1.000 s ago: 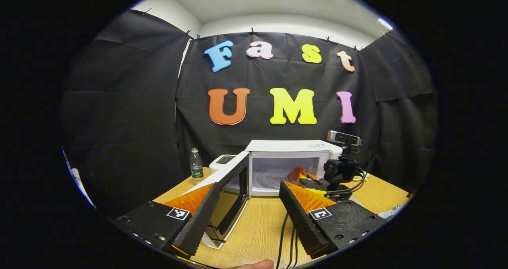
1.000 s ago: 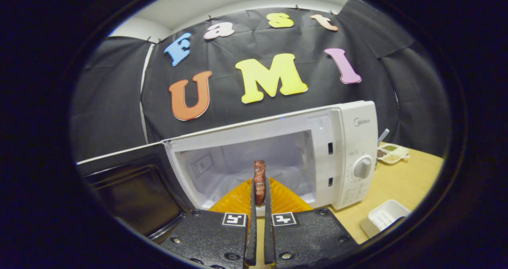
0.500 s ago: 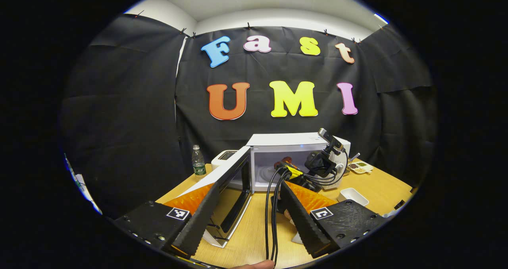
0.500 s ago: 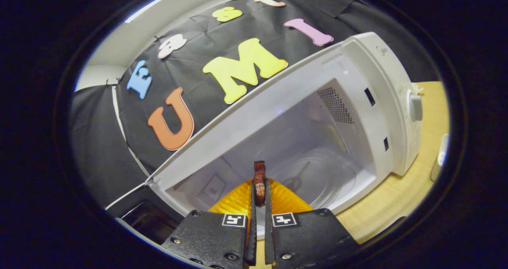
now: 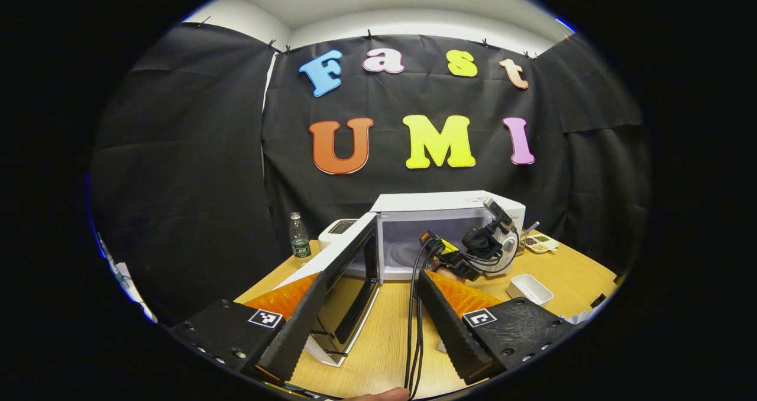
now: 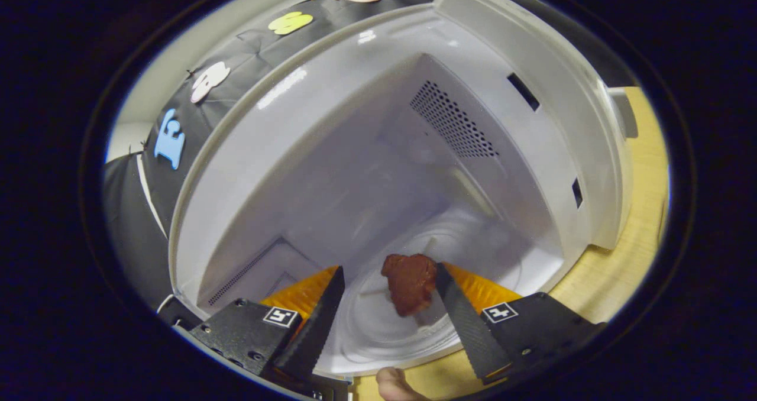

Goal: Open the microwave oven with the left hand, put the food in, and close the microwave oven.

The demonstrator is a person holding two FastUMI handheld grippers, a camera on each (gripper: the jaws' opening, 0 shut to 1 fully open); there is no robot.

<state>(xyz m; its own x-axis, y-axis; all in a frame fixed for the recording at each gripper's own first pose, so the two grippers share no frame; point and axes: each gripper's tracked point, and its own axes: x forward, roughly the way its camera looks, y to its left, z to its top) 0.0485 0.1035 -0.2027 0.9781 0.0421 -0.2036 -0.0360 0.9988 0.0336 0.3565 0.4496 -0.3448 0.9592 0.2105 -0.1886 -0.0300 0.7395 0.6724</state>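
Observation:
The white microwave (image 5: pixel 449 203) stands on the wooden table (image 5: pixel 384 342), its door (image 5: pixel 349 265) swung wide to the left. My left gripper (image 5: pixel 364 324) is open and holds nothing, well back from the door. The right gripper (image 5: pixel 458 259) reaches into the oven's mouth, cables trailing from it. In the right gripper view I look down into the white cavity (image 6: pixel 378 170). My right gripper (image 6: pixel 388 269) is open above the glass turntable (image 6: pixel 378 330). A brown piece of food (image 6: pixel 409 283) sits between the fingers, close against the right one.
A water bottle (image 5: pixel 298 241) and a white appliance (image 5: pixel 337 228) stand left of the microwave. A small white dish (image 5: pixel 530 288) and a seasoning tray (image 5: pixel 538 242) lie to its right. A person's fingertip (image 6: pixel 393 383) shows at the bottom edge.
The right gripper pushed deeper into the microwave cavity and opened, so the food is no longer pinched. The left gripper drew back a little, still open.

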